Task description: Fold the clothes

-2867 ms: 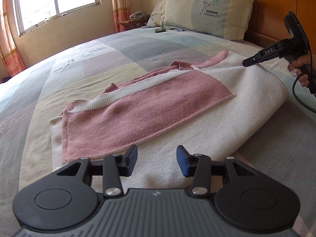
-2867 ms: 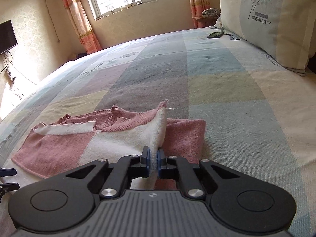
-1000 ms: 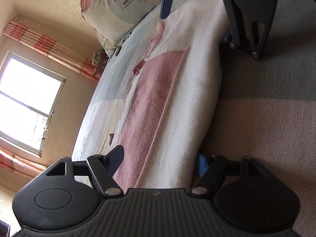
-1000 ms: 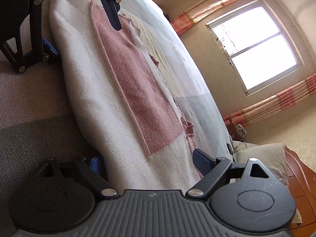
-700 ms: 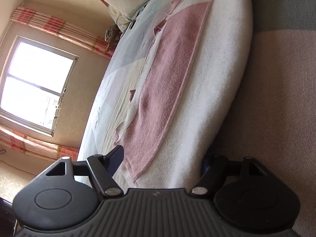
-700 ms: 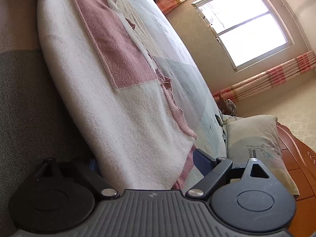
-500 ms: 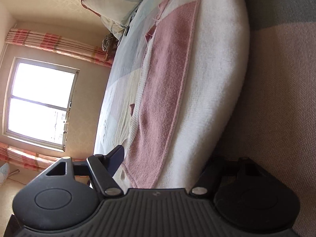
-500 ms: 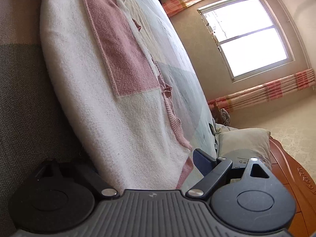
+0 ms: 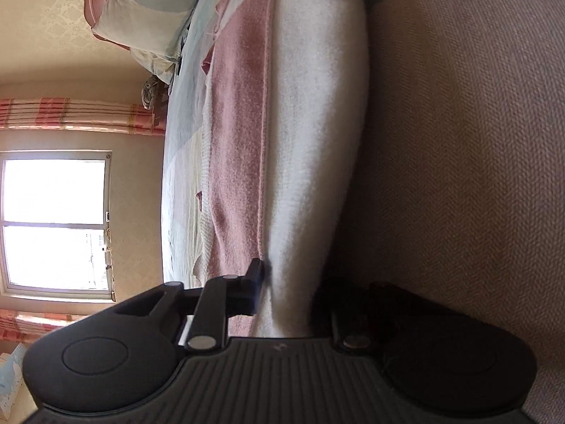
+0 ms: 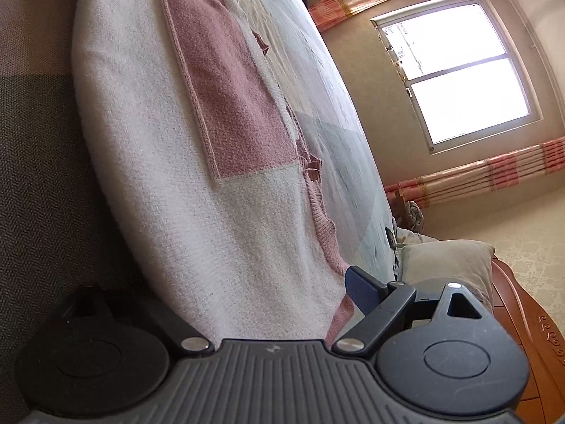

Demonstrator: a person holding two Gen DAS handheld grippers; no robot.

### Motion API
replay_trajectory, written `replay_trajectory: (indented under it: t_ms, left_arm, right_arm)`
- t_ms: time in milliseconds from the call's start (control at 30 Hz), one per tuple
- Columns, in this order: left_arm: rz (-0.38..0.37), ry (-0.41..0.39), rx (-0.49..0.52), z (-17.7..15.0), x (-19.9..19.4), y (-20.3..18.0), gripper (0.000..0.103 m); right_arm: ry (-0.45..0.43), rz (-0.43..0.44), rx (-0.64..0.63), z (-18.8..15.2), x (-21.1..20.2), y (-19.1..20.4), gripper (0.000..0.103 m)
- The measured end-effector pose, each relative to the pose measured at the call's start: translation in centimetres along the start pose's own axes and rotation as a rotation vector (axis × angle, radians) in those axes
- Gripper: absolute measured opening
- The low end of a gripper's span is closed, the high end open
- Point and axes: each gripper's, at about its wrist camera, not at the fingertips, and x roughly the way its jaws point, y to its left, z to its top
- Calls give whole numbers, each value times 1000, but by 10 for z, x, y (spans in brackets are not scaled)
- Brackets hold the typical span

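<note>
A pink and cream knitted sweater lies folded in a long band on the bed. In the left wrist view my left gripper is turned on its side at one end of the band. Its upper finger presses into the top of the knit, and its lower finger sits in shadow under the folded edge, so the gripper is shut on the sweater. The right wrist view shows the sweater from its other end. My right gripper stands open astride that end, one finger above the cloth and the other hidden beneath it.
The sweater rests on a checked bedspread, also in the right wrist view. A pillow leans on the wooden headboard. A bright window with striped curtains is across the room.
My left gripper's fingers have drawn together onto the sweater's folded edge. The right gripper has stayed open astride its end, only shifting slightly.
</note>
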Motion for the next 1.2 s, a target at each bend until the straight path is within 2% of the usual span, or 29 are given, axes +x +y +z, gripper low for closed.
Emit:
replay_trajectory:
  t_ms: [33, 100, 200, 233, 267, 300, 367, 467, 667, 967, 1200]
  left_arm:
    - [33, 6, -17, 0, 0, -3, 2]
    - [45, 9, -37, 0, 0, -3, 2]
    - [41, 8, -55, -1, 3, 0, 2]
    - [34, 9, -53, -1, 4, 1, 2]
    - [29, 8, -57, -1, 5, 3, 2]
    - [25, 7, -64, -2, 6, 4, 2]
    - [26, 1, -77, -3, 8, 6, 2]
    - [25, -1, -84, -3, 12, 8, 2]
    - [-2, -9, -83, -4, 18, 14, 2]
    - [2, -21, -98, -4, 28, 20, 2]
    - [-2, -40, -90, -2, 36, 38, 5]
  right_arm:
    - [1, 2, 0, 0, 0, 1, 89]
    - [2, 6, 3, 1, 1, 4, 83]
    - [-13, 16, 23, -2, -1, 11, 63]
    - [-17, 25, 11, -2, -1, 17, 46]
    - [-17, 35, -17, -1, -1, 26, 21]
    - [-16, 26, -55, 0, 0, 36, 16]
    - [-9, -32, -101, 3, 2, 50, 16]
    - [-4, 9, -87, 4, 6, 41, 16]
    - [0, 6, -216, 5, 4, 50, 17]
    - [-17, 3, -357, 3, 8, 56, 19]
    - [-27, 11, -341, 6, 20, 46, 14]
